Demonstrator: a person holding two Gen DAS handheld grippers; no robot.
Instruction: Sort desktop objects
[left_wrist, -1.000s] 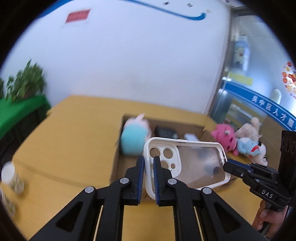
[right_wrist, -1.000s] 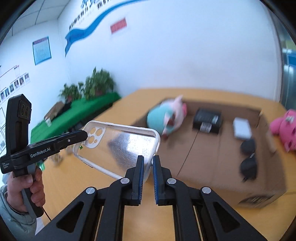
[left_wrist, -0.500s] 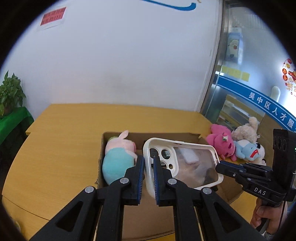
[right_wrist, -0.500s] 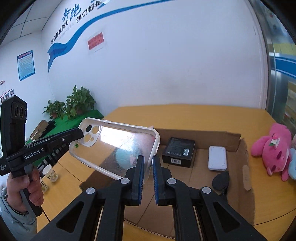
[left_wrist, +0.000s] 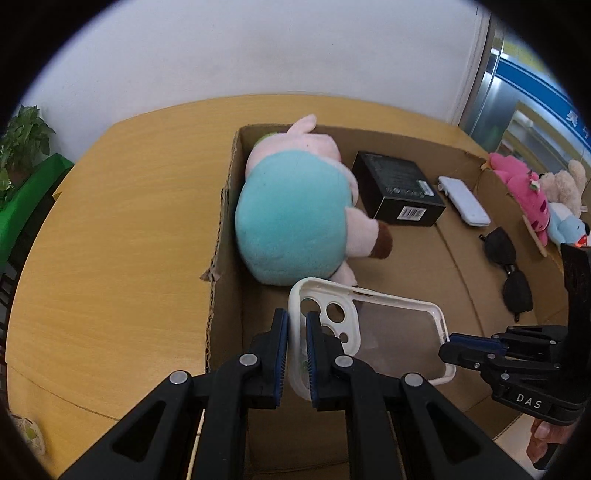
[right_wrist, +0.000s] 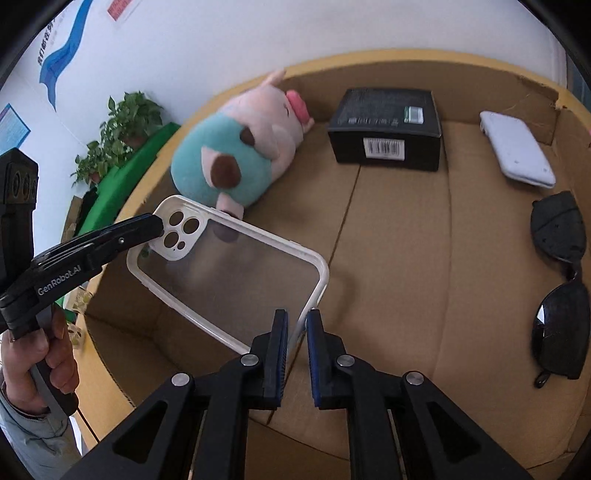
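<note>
Step in hand: lowering a clear phone case with a white rim (left_wrist: 373, 332) into the open brown cardboard box (left_wrist: 221, 229) on the yellow wooden bench (left_wrist: 122, 221), judged from how the case hung just above the box floor.
Left claw (left_wrist: 296, 354): jaws closed tight on the case's rim at the camera-cutout end, nothing else between them.
Right claw (right_wrist: 296, 352): jaws pinched on the white rim at the case's opposite, plain end; they were starting to ease apart, with the rim between them.
Phone case position: inside the box outline, near the front left corner, tilted, its camera end just beside the foot of the teal and pink plush pig (left_wrist: 295, 221).
Other contents: a black carton with a barcode label (right_wrist: 386, 129) at the far wall, a flat white power bank (right_wrist: 517, 149) to its right, and black sunglasses (right_wrist: 559, 280) along the right side, all well apart from the case.
Doing it well: bring the case level and low before either claw lets go, so it settles flat instead of dropping on edge.
Free spot: the bare cardboard floor in front of the pig looked wide enough.
Risk: releasing one end first could let the case swing and slip from the other claw, or knock the pig's leg.
</note>
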